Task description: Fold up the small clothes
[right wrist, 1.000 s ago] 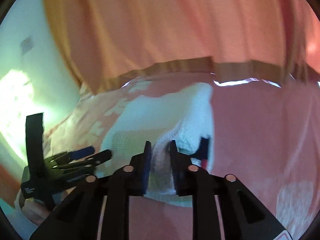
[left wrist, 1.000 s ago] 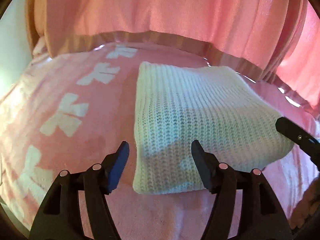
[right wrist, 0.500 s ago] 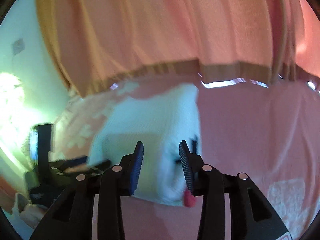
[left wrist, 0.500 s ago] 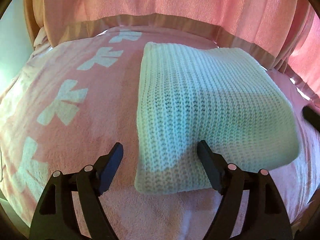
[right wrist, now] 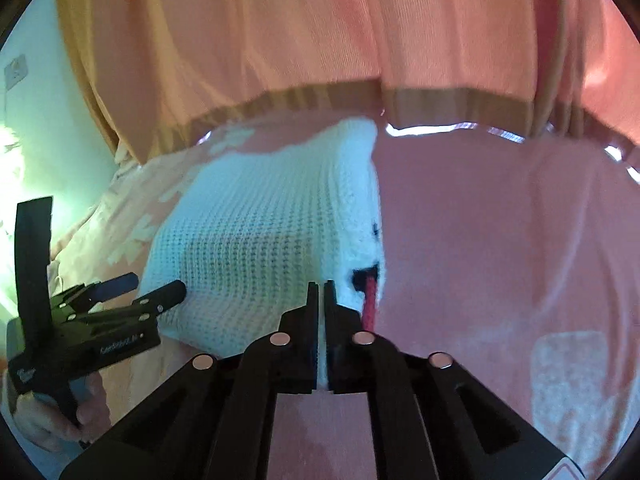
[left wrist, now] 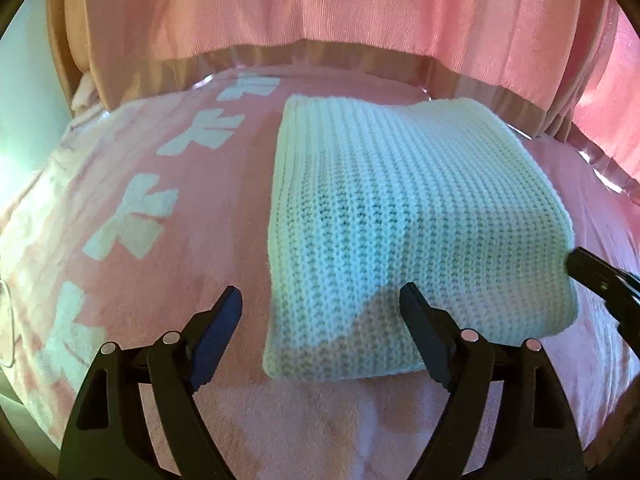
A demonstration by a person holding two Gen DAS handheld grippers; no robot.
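A folded white knit sweater (left wrist: 400, 208) lies on a pink blanket (left wrist: 192, 272) with white bow shapes. My left gripper (left wrist: 319, 294) is open and its jaws are still opening. It straddles the sweater's near left corner, and neither pad presses on it. The right gripper (right wrist: 320, 286) sits at the sweater's (right wrist: 256, 232) near right corner with its jaws closing. They are almost together, with only a thin white slit between them. I cannot tell whether cloth is pinched. A red and black detail (right wrist: 370, 300) pokes out of the sweater's right edge.
A pink curtain (left wrist: 320, 20) with a tan hem hangs close behind the bed's far edge. A pale wall (right wrist: 36, 112) is at the left. In the right wrist view a hand (right wrist: 48, 420) holds the left gripper (right wrist: 156, 285). The right gripper's tip (left wrist: 600, 276) enters the left wrist view.
The right gripper let go of the sweater's fold, spread its jaws, then brought them nearly together. The left gripper's jaws spread wider around the near corner. The sweater settled flatter.
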